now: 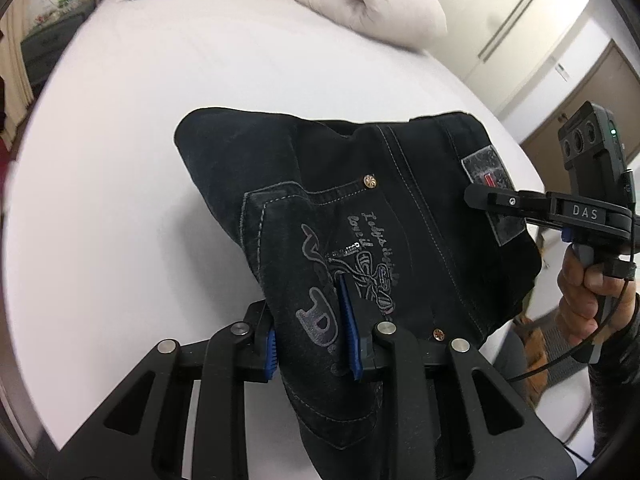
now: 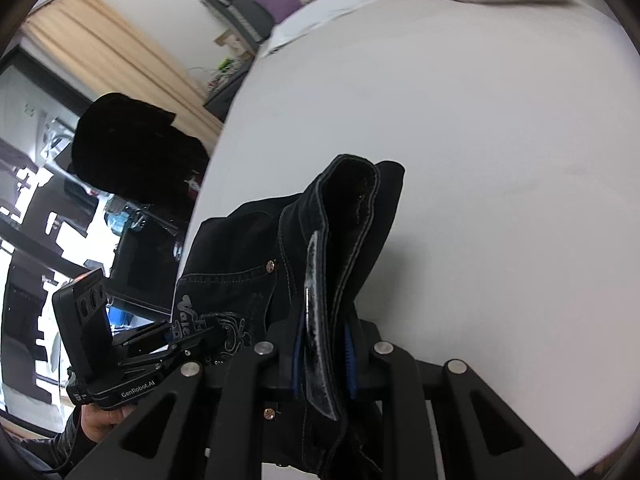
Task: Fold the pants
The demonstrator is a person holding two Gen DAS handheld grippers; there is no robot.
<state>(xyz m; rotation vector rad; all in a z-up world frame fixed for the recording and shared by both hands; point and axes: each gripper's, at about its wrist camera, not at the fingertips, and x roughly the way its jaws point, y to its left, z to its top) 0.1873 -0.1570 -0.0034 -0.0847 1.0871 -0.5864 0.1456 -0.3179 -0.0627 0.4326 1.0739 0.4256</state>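
Left wrist view: one pair of black pants (image 1: pixel 360 216) hangs above a white bed (image 1: pixel 140 128), gripped by two claws. The left claw (image 1: pixel 312 344) is clamped on the embroidered back pocket, its two blue pads (image 1: pixel 349 336) pressing the denim. The right claw (image 1: pixel 486 196), held by a hand (image 1: pixel 584 292), pinches the waistband by the grey label patch (image 1: pixel 486 168). Beyond the pants, one cream duvet (image 1: pixel 360 0) lies folded on the bed. Two copper rivets (image 1: pixel 369 181) show on the pocket.
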